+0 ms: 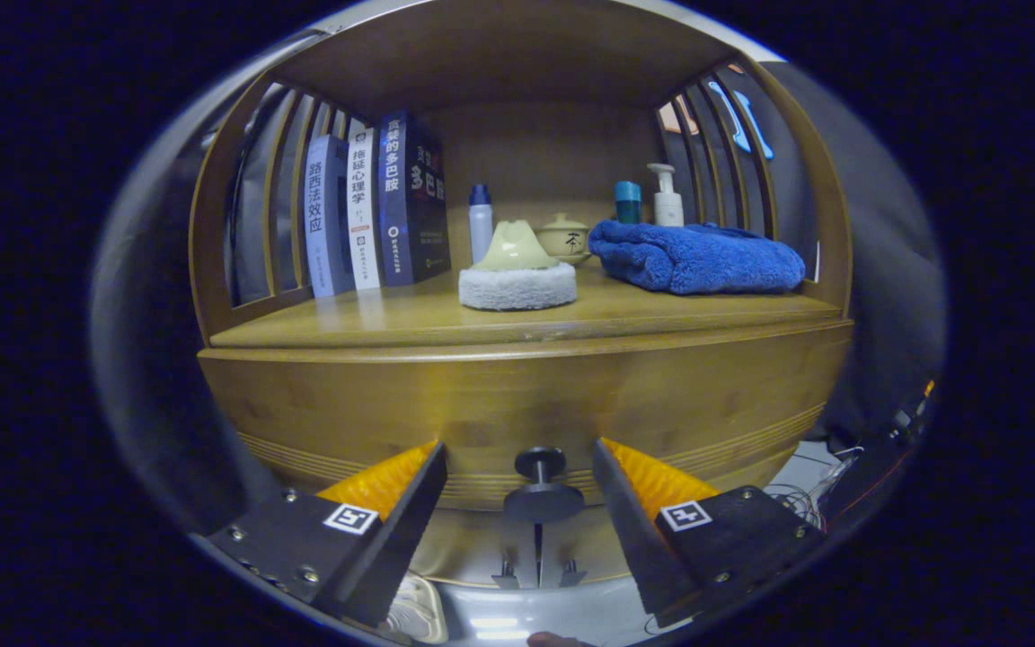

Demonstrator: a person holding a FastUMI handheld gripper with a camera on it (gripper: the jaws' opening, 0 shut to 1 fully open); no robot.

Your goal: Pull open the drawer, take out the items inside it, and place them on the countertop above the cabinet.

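Observation:
A wooden cabinet fills the scene, its drawer front point(517, 395) closed and close ahead of me. A dark round knob point(541, 465) sticks out of the drawer front, and it sits between my two fingers. My gripper point(517, 458) is open, with a gap on each side of the knob and neither finger touching it. Above the drawer runs the wooden countertop point(392, 319). The inside of the drawer is hidden.
On the countertop stand several books point(374, 211) at the left, a white fluffy pad with a pale cone point(517, 270), a small lidded pot point(562, 238), three bottles and a folded blue towel point(697, 256). Slatted side rails point(252, 198) and a top shelf enclose the space.

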